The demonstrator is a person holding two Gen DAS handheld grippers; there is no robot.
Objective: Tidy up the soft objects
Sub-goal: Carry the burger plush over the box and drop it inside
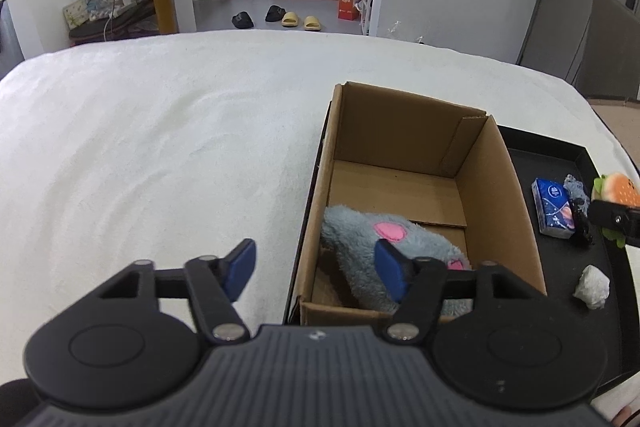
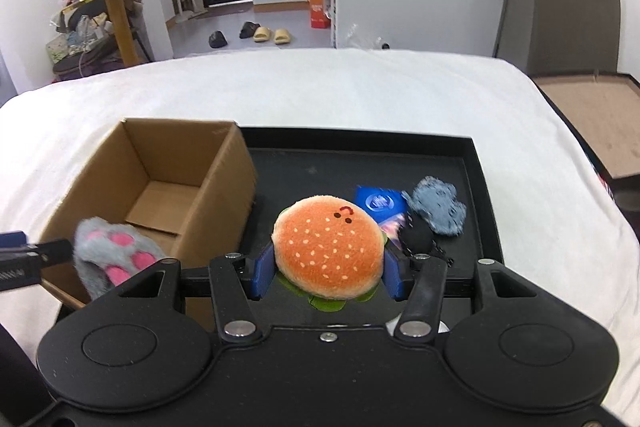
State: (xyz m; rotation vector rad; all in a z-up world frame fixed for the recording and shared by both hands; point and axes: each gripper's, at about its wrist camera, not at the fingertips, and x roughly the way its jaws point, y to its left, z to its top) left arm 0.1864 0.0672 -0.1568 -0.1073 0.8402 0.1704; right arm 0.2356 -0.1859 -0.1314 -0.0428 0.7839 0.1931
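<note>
One soft toy already boxed, a second in transit: right hand-held gripper (image 2: 327, 273) nearest, blue pads (image 2: 264, 273) pressed against both sides of a plush burger (image 2: 327, 251), round, fuzzy, orange bun over green felt lettuce, lifted above the black tray (image 2: 478, 163). Left hand-held gripper (image 1: 316, 269) spread wide, gripping nothing, poised over the near corner of the cardboard box (image 1: 516, 203), just above a shaggy grey paw plush (image 1: 360, 239) with pink pads lying inside. Next, probably: carry burger leftward over the stiff box rim, then release. Farther right on the tray, glossy blue tissue pack (image 2: 378, 203), fuzzy blue-grey scrap (image 2: 438, 205), small black item (image 2: 416, 239), crumpled white wad (image 1: 593, 286). Beyond, rumpled white bed (image 1: 160, 147).
</note>
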